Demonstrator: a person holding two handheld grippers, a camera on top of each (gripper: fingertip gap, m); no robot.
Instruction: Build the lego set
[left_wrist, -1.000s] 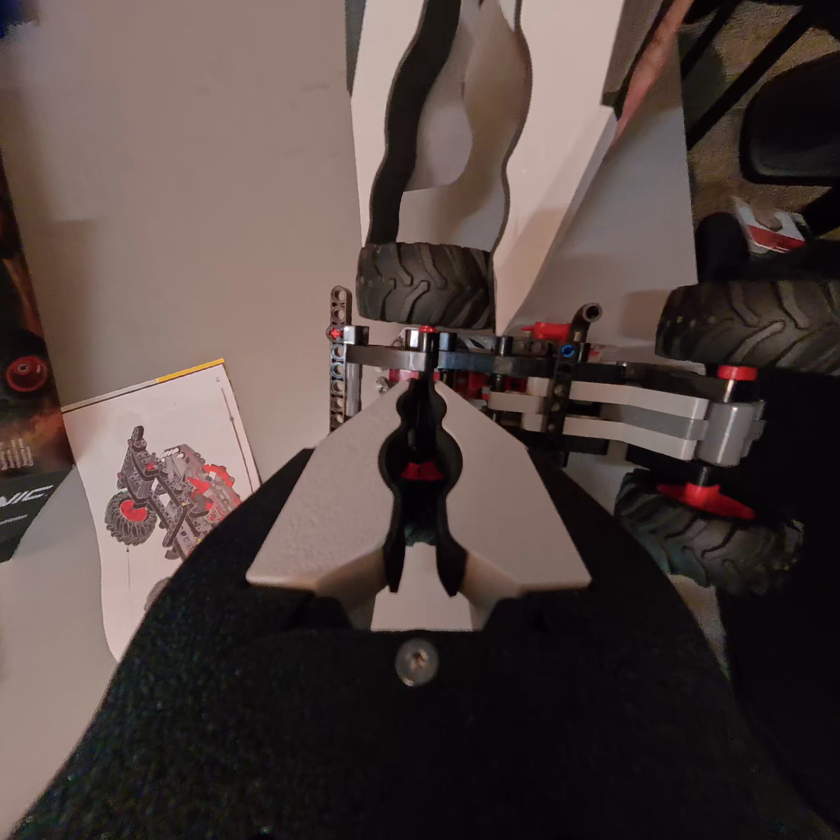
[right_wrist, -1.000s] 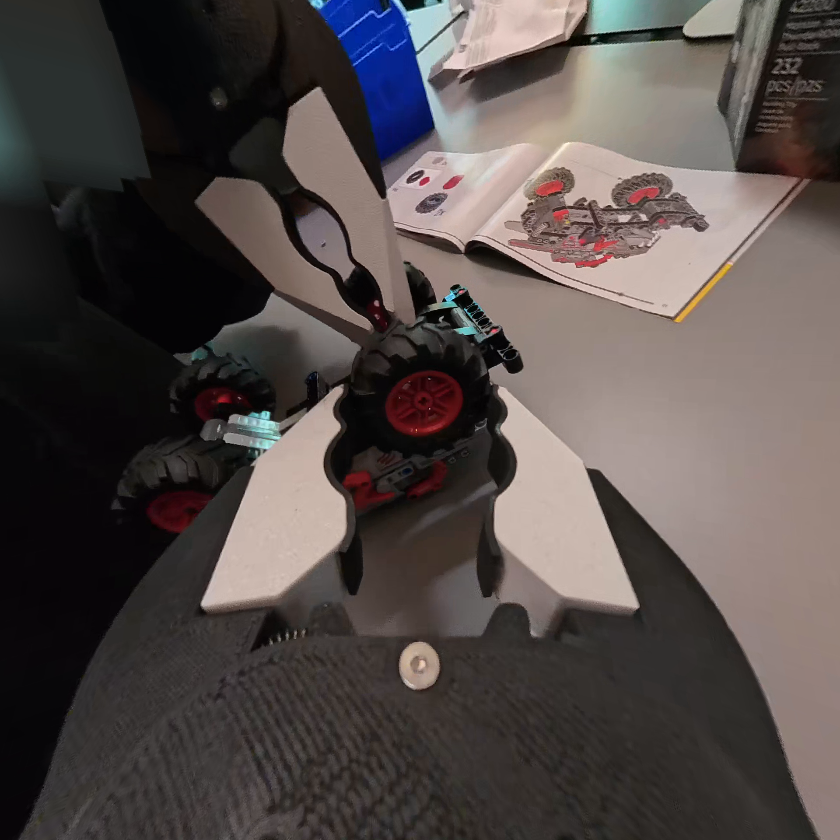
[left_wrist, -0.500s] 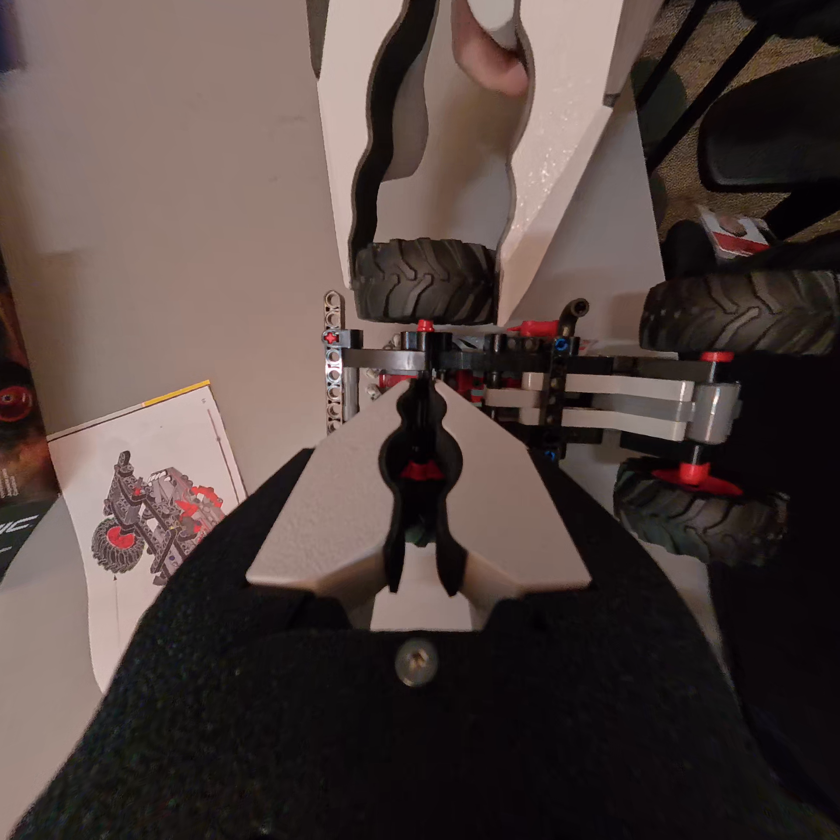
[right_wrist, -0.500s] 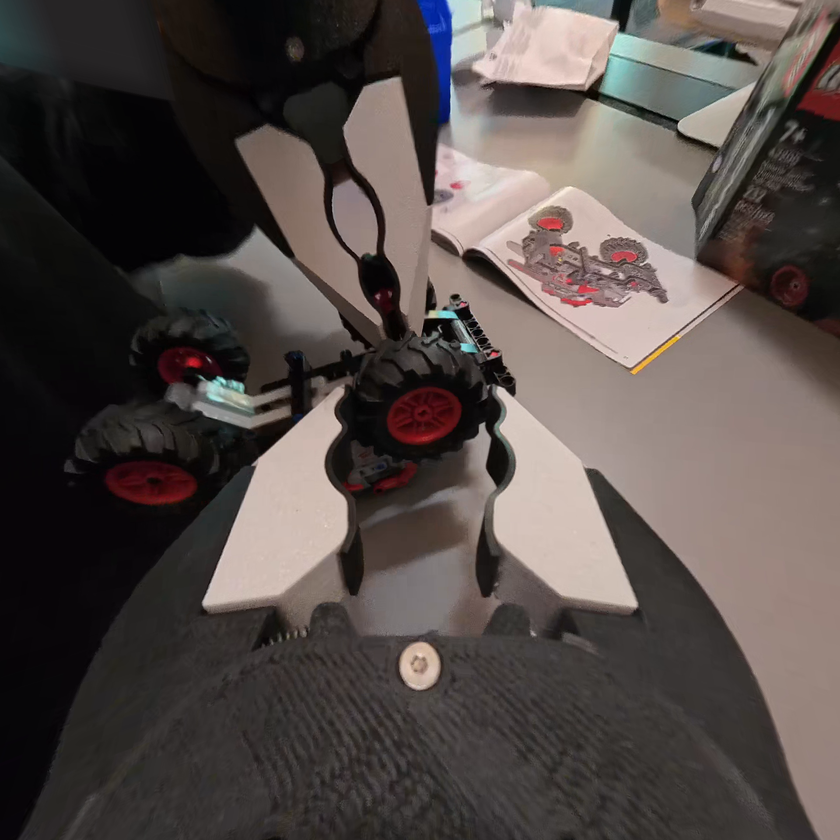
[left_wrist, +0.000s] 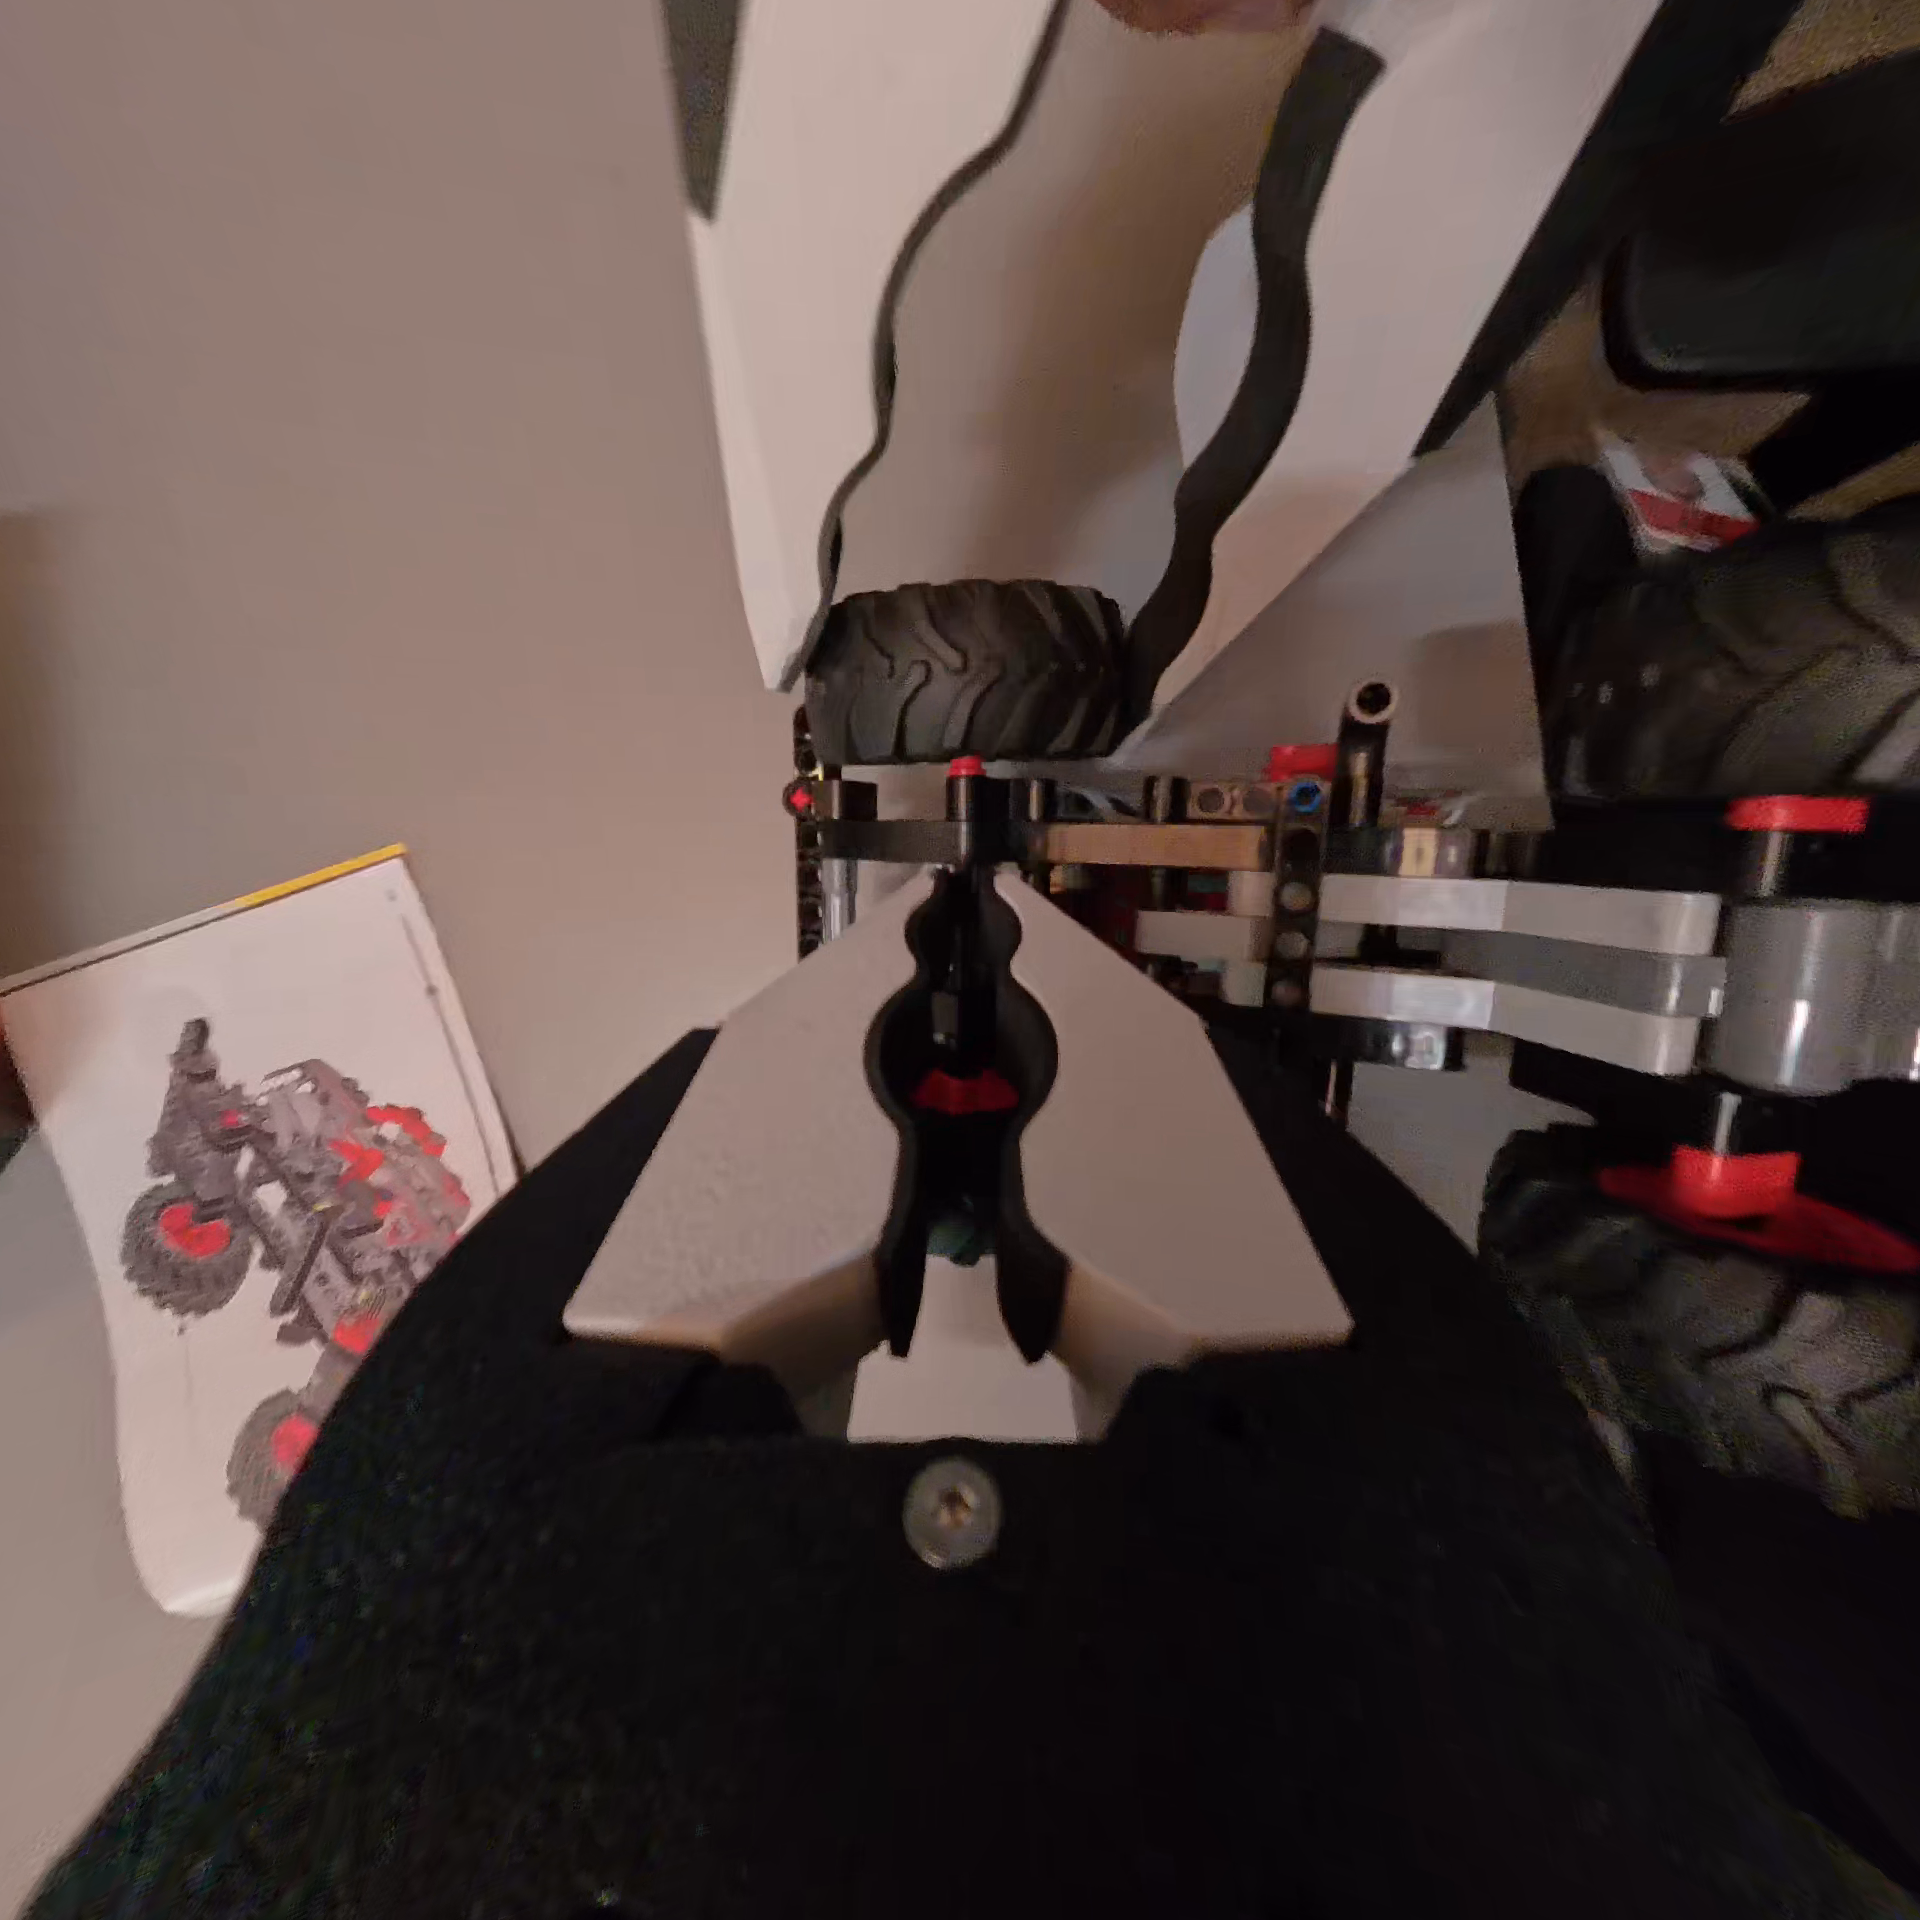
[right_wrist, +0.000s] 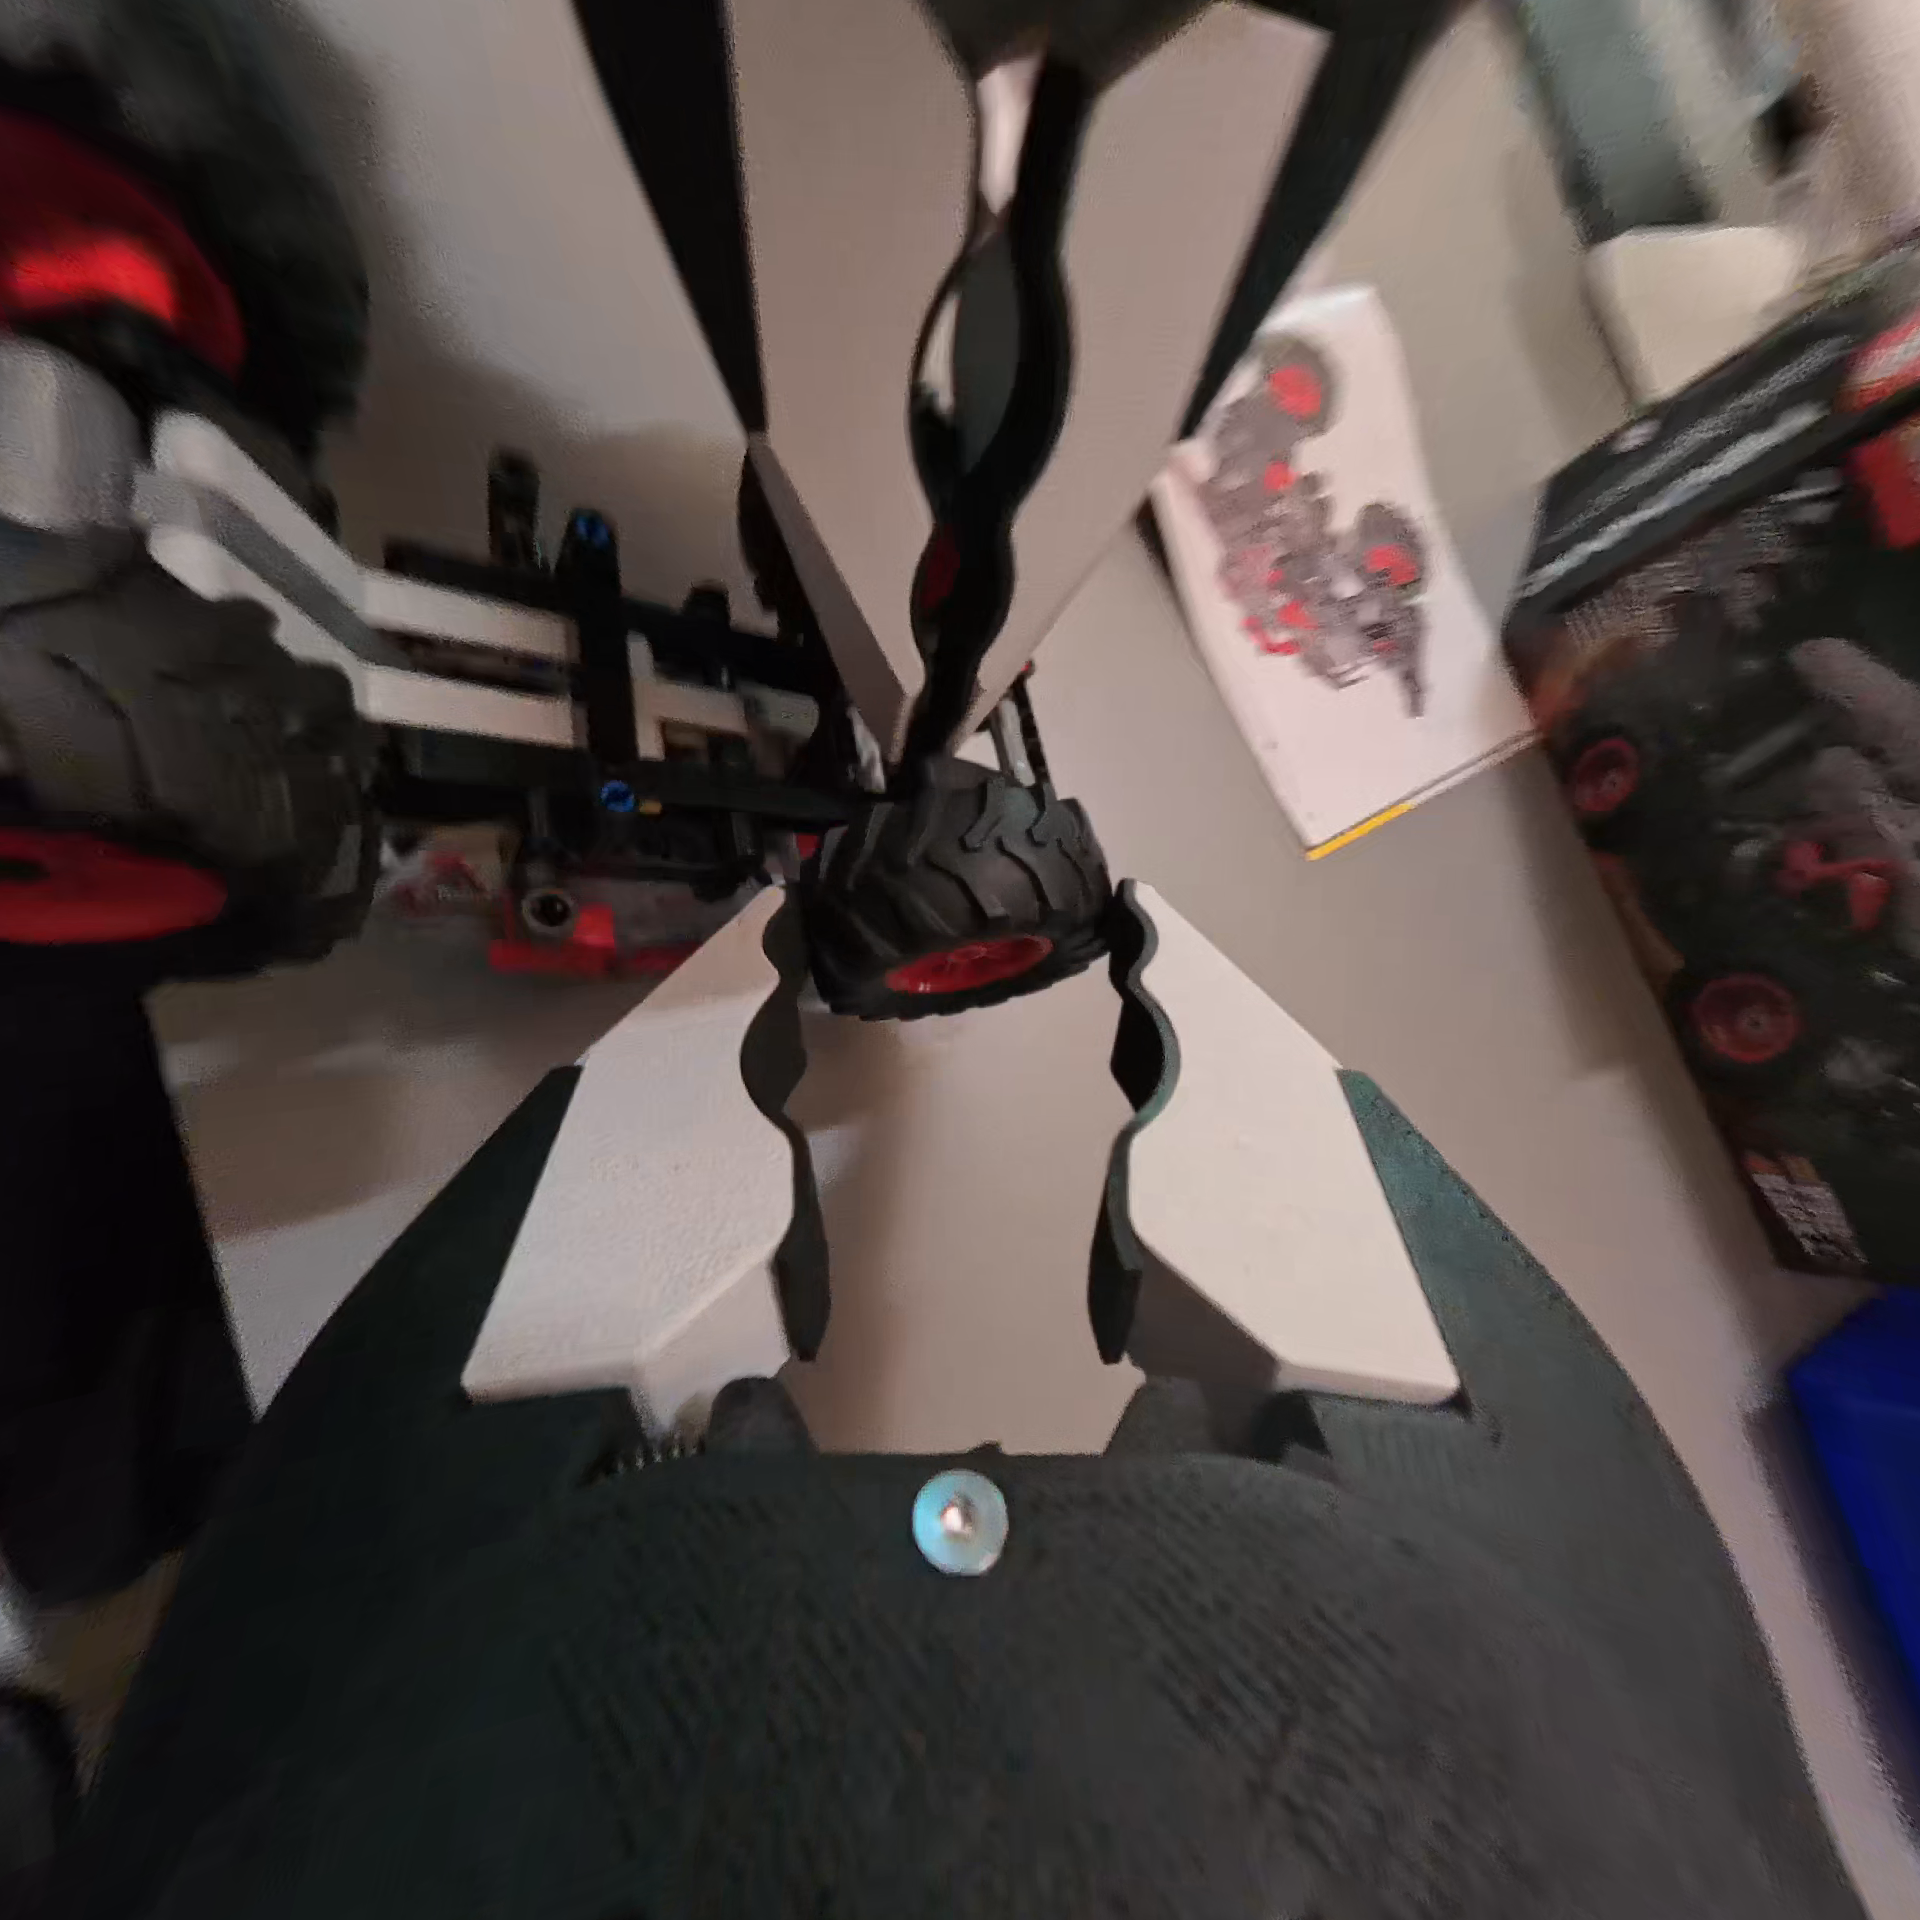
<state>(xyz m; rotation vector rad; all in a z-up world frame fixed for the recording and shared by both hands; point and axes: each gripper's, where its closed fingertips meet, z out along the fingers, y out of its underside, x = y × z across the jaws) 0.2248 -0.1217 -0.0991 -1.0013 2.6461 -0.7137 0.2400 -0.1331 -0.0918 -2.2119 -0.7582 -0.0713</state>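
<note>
Wheel (right_wrist: 951, 899) sits between the spread fingers of the right gripper (right_wrist: 956, 935), apparently touching them. Left gripper (left_wrist: 964, 904) pinches the chassis axle (left_wrist: 966, 977).

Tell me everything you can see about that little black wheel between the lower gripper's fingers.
The wheel is a chunky black tire, rubber by its look, with deep chevron treads around a red spoked hub. It sits at one end of the truck frame, hub toward the camera, tilted. The right gripper brackets its tread with its fingertips; the left wrist view shows the same wheel edge-on. Whether they press it is unclear.
</note>
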